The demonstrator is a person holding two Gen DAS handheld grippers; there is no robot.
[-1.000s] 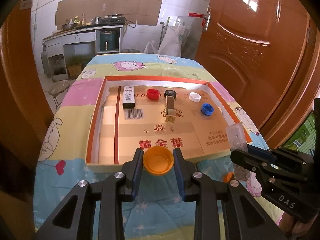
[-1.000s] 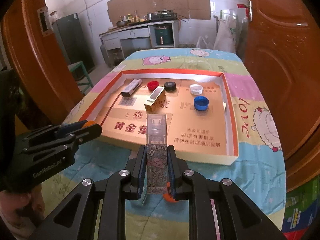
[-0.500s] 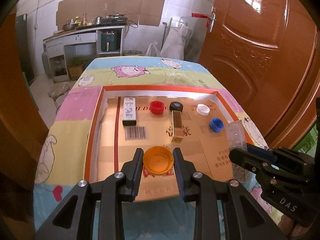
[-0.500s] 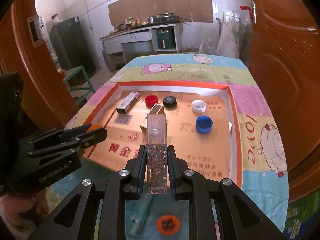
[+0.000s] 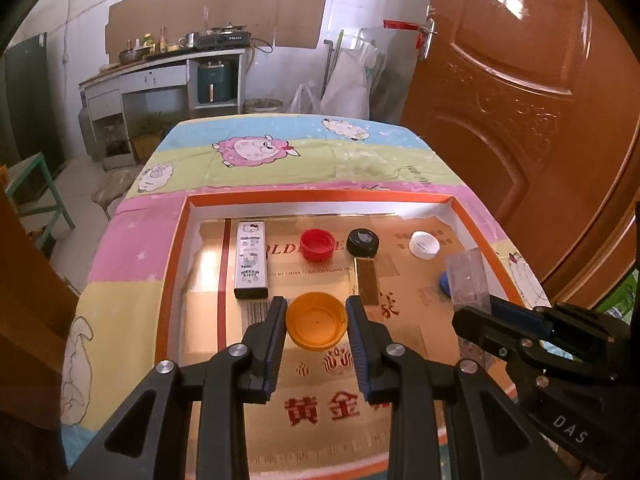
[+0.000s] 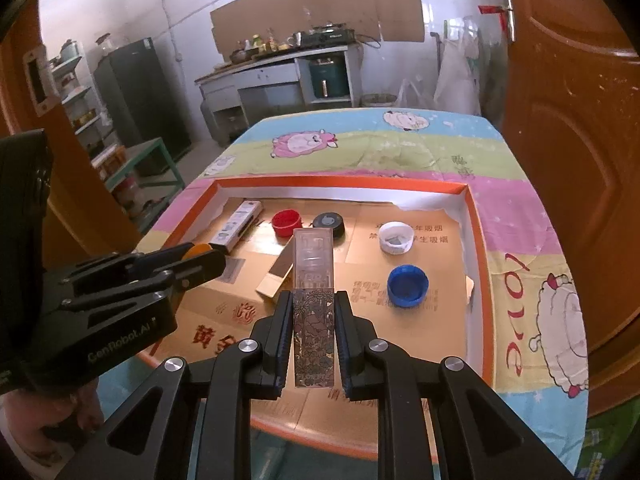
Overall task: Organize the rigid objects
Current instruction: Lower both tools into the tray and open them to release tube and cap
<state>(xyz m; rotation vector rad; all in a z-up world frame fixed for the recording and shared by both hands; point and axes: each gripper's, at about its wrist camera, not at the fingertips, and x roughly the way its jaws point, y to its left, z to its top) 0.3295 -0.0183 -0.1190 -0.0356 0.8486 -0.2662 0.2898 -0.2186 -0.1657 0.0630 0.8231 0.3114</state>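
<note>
My left gripper (image 5: 317, 326) is shut on an orange bottle cap (image 5: 317, 325), held above the shallow orange-rimmed cardboard tray (image 5: 176, 248). My right gripper (image 6: 313, 320) is shut on a clear patterned flat case (image 6: 313, 280), also above the tray (image 6: 474, 240). In the tray lie a white Hello Kitty box (image 5: 251, 258), a red cap (image 5: 317, 243), a black cap (image 5: 362, 242), a white cap (image 5: 424, 244), a blue cap (image 6: 407, 285) and a gold box (image 6: 279, 270). The right gripper with the case shows in the left wrist view (image 5: 480, 312). The left gripper shows in the right wrist view (image 6: 200, 264).
The tray sits on a table with a cartoon sheep cloth (image 5: 256, 148). A brown wooden door (image 5: 520, 80) stands close on the right. A kitchen counter (image 5: 168, 68) and a green stool (image 5: 28, 184) are beyond the table.
Both grippers have moved forward from the table's near edge to over the tray, still holding the orange cap and the clear case.
</note>
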